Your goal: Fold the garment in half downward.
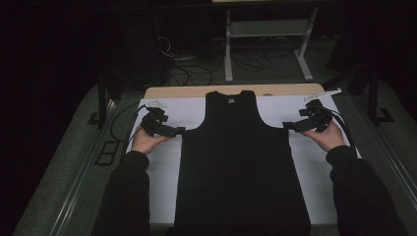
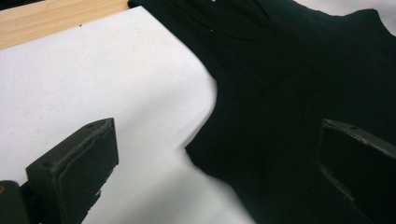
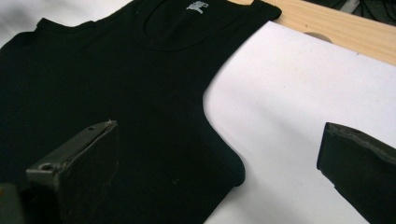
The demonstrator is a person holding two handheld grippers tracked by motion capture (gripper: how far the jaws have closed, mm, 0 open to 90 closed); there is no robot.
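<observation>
Looking down from the high view, you are holding the left gripper (image 1: 180,131) and the right gripper (image 1: 286,126) at either side of a black tank top (image 1: 241,167), each set of tips pointing inward at an armpit corner of the garment. The top is lying flat between them on a white sheet (image 1: 314,167) that is covering the wooden table (image 1: 196,91).

Item, left gripper view: your left gripper (image 2: 215,163) is standing with jaws wide apart, nothing between them gripped. One jaw is hanging over the white sheet (image 2: 93,79), the other over the black tank top (image 2: 289,93); the armpit corner is lying between them.

Item, right gripper view: your right gripper (image 3: 217,163) is likewise gaping, holding nothing. One jaw is sitting over the black tank top (image 3: 116,70), the other over the white sheet (image 3: 289,93), with the armpit corner between them.
</observation>
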